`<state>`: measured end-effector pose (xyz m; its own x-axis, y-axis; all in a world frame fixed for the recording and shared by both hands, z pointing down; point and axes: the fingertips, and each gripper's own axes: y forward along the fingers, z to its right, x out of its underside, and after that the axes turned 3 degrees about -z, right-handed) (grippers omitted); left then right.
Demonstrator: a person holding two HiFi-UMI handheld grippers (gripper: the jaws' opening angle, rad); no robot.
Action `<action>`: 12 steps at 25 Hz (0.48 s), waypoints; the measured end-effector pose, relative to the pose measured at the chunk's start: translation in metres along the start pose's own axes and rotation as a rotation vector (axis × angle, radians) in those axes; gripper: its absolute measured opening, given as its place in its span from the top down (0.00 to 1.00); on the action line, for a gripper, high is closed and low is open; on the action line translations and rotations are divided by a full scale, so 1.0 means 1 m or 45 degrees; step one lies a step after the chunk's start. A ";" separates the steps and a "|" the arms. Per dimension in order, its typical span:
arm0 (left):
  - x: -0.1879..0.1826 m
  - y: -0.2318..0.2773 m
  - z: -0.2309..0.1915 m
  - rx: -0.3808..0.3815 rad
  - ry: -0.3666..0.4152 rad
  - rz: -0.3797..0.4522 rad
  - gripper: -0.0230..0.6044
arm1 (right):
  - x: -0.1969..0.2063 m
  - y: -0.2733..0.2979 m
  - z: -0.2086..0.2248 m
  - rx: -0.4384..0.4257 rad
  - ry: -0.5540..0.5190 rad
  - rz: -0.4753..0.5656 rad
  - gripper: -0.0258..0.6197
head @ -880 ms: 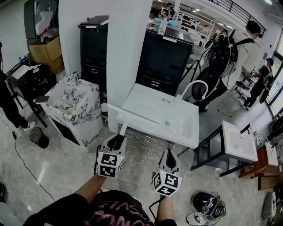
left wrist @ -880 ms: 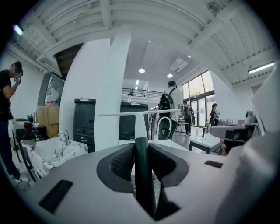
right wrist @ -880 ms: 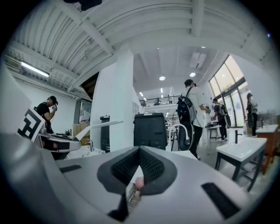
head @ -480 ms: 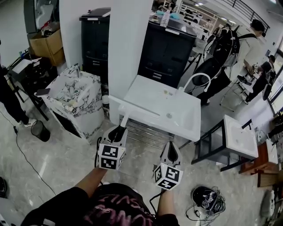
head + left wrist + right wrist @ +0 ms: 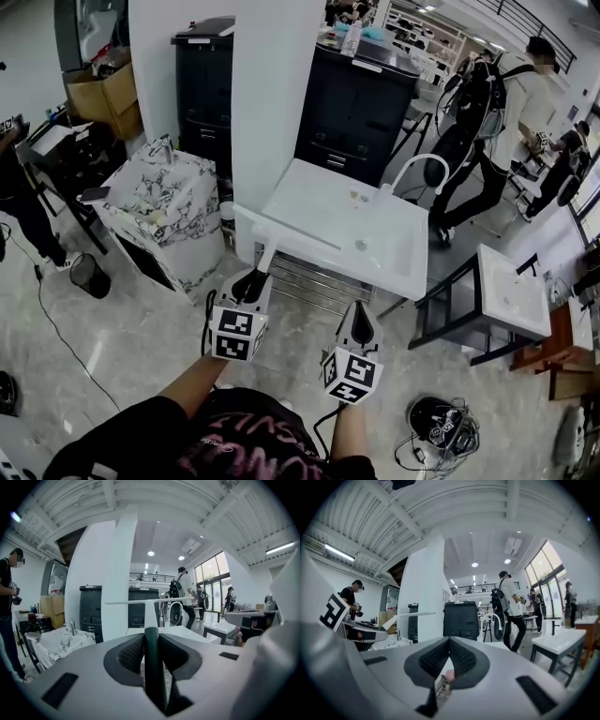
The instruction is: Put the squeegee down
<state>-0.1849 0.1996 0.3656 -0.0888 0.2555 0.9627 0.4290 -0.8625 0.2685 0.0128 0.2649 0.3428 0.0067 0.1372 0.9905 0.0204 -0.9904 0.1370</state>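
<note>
The squeegee (image 5: 266, 253) has a long white blade and a white stem that ends in a dark green grip (image 5: 153, 654). My left gripper (image 5: 249, 284) is shut on that grip and holds the squeegee upright, its blade (image 5: 149, 602) level above the front left corner of the white sink basin (image 5: 382, 269). The right gripper view shows the blade (image 5: 412, 615) at the left. My right gripper (image 5: 362, 322) hangs to the right of the left one, in front of the basin, shut with nothing between its jaws (image 5: 449, 654).
A white pillar (image 5: 275, 103) rises behind the basin, with black cabinets (image 5: 358, 111) on either side. A marble-patterned vanity (image 5: 157, 220) stands at the left, a second white basin on a black frame (image 5: 512, 302) at the right. Cables (image 5: 439, 431) lie on the floor. People stand at the far right and left.
Both grippers and the squeegee have barely shifted over the basin's front edge. The person with the backpack at the back right has walked a little.
</note>
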 end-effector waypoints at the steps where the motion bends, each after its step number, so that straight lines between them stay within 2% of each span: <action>1: 0.000 0.000 0.003 0.000 -0.002 -0.003 0.81 | 0.001 -0.001 0.002 -0.002 -0.003 0.000 0.93; 6: 0.001 0.006 0.021 -0.004 0.031 -0.011 0.81 | 0.006 -0.004 0.021 -0.012 0.041 -0.006 0.93; 12: 0.001 0.016 0.048 -0.015 0.027 -0.014 0.81 | 0.008 -0.005 0.048 -0.035 0.015 -0.002 0.93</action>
<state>-0.1351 0.2066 0.3695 -0.1129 0.2555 0.9602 0.4173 -0.8648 0.2792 0.0607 0.2715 0.3497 -0.0053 0.1384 0.9904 -0.0068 -0.9904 0.1384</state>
